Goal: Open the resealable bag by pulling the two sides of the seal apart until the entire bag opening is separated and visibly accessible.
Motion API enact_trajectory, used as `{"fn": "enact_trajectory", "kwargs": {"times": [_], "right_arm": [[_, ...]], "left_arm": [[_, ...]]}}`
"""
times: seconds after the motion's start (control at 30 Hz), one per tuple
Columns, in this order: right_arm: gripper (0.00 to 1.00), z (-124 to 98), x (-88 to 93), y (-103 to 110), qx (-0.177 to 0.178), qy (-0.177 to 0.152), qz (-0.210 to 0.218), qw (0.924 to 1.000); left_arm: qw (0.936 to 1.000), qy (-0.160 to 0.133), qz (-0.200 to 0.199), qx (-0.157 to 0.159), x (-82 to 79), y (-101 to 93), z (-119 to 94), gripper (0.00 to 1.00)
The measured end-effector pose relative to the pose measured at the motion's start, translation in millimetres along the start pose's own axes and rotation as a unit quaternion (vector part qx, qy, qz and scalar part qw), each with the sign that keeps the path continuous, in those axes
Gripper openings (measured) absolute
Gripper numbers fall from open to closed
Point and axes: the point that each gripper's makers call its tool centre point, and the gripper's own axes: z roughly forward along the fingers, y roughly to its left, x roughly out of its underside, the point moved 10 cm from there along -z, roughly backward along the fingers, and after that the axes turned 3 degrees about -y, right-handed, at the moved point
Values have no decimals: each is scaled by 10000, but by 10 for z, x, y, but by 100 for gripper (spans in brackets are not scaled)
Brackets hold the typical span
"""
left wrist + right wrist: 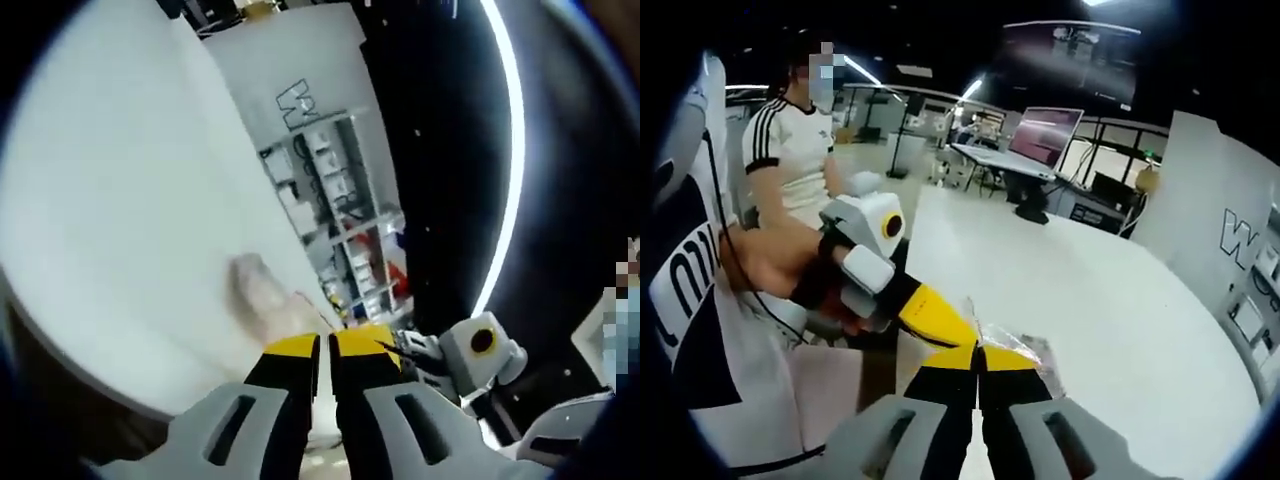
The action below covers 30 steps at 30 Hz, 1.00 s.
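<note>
Right gripper (pixel 978 362) clamped tight on the top edge of the clear resealable bag (pixel 1015 352), yellow tips pinched together, with the left gripper (pixel 962 343) coming in from the left and nipping the same seal right beside it. Left gripper's own yellow tips likewise closed on the bag's (pixel 268 297) rim, bag held up just above the near edge of the white tabletop (pixel 1110 300). Further out, a laptop (pixel 1042 135) near the tabletop's far edge, and a person's hand (pixel 845 295) wrapped round the left gripper's body.
</note>
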Motion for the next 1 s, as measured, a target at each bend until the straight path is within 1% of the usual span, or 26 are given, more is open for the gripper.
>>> {"fn": "enact_trajectory", "kwargs": {"times": [0.13,0.27,0.33,0.47,0.63,0.67,0.7,0.73,0.8,1.0], "right_arm": [[0,5,-3,3,-39,16,-4,10000],[0,10,11,5,-61,49,5,10000],[0,3,17,-8,-57,61,29,10000],[0,3,32,-44,-124,64,218,9997],[0,34,65,-52,-235,120,230,9994],[0,36,71,-46,-295,153,171,9993],[0,39,76,-44,-343,192,135,9991],[0,42,78,-44,-404,192,124,9989],[5,43,87,-59,-556,207,245,9979],[3,65,162,-121,-940,274,625,9932]], "left_arm": [[10000,60,-8,-26,13,12,-16,3],[9999,116,84,-26,20,4,-38,2],[9995,199,240,-35,24,-15,-54,1],[9983,229,527,-121,26,-53,-72,0],[9958,322,823,-259,47,-63,-88,0],[9951,349,881,-290,51,-63,-93,0],[9944,375,935,-326,45,20,-36,0],[9940,391,964,-340,46,49,-18,0],[9928,420,1055,-374,46,75,-8,0],[9903,509,1231,-405,62,85,-2,0]]}}
